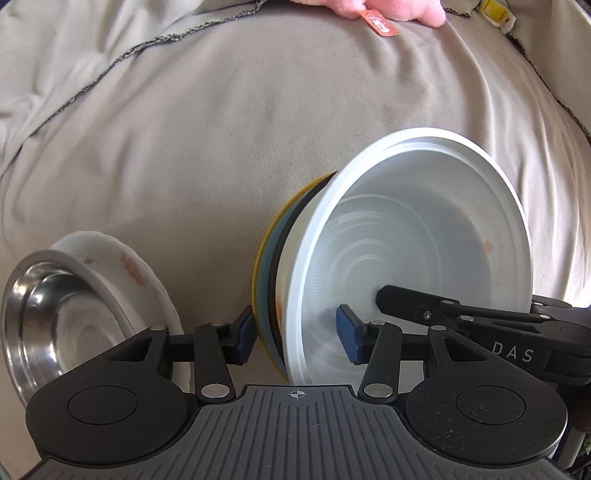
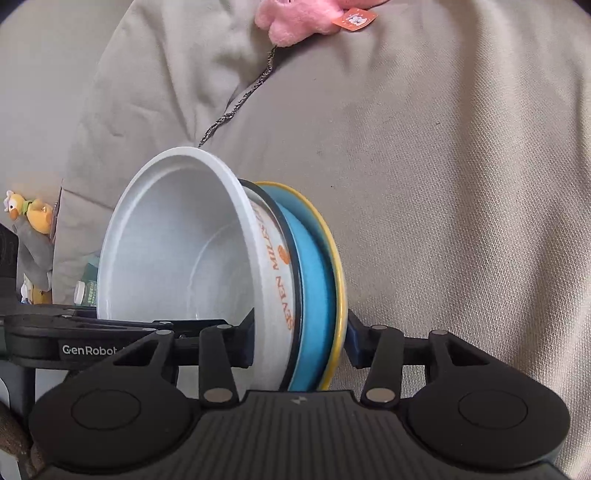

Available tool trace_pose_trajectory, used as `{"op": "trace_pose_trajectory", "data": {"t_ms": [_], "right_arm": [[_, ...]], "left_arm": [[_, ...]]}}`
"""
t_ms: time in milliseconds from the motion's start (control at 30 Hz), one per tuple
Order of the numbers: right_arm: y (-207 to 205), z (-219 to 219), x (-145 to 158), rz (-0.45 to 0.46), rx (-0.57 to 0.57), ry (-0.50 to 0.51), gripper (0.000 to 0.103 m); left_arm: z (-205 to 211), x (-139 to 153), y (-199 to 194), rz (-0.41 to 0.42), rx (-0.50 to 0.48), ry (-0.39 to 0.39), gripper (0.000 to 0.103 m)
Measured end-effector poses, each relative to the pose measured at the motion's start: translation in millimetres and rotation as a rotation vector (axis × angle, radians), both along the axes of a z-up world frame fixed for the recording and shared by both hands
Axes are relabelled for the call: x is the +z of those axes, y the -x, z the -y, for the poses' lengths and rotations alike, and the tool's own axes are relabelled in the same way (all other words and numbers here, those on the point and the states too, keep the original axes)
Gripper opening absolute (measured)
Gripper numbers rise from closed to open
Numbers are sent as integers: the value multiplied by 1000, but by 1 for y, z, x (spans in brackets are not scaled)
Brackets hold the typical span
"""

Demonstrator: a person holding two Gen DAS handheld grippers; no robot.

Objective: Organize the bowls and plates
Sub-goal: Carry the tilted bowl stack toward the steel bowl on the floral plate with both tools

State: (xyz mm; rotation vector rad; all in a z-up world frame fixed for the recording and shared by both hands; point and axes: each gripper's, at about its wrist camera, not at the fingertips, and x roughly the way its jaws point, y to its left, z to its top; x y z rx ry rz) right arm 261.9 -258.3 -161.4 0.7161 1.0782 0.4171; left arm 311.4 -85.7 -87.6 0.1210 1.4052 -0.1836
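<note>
Beige fabric (image 1: 221,147), creased and soft like a bed or sofa cover, fills both views, so nothing you set down on it will sit dead level.

Largest of the task's things is the nested stack you hold up on edge between both tools, at centre to 4 o'clock in the left wrist view. Its open side is a white bowl (image 1: 406,236), thin-walled and ribbed inside; judged by that, it is light and will flex at the rim. Behind it sits a white bowl with orange lettering (image 2: 280,280), then a blue dish (image 2: 314,295), then a yellow-rimmed plate (image 2: 341,291) at the back. The stack is probably slippery layer to layer, and the rear pieces may be breakable.

Your left tool (image 1: 299,332) pinches the stack's lower rim, one blue pad behind the yellow plate and the other inside the white bowl. Your right tool (image 2: 301,343) clamps the same stack, one finger inside the bowl and one on the plate's back. Squeeze through all layers at the rim, not on the flexing bowl wall alone, and keep the stack from fanning open.

At 8 o'clock in the left view a steel bowl (image 1: 55,314) lies nested in a white floral plate (image 1: 125,266); that plate looks like china, so treat it as fragile.

Smallest, at 12 o'clock, a pink plush toy (image 2: 295,22) with an orange tag (image 2: 356,18).
</note>
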Motion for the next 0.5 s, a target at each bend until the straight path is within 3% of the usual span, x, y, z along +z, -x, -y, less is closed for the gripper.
{"op": "trace_pose_trajectory", "data": {"t_ms": [500], "right_arm": [[2, -4, -2, 25, 10, -2, 48]], "left_arm": [[8, 1, -5, 1, -24, -36, 53]]}}
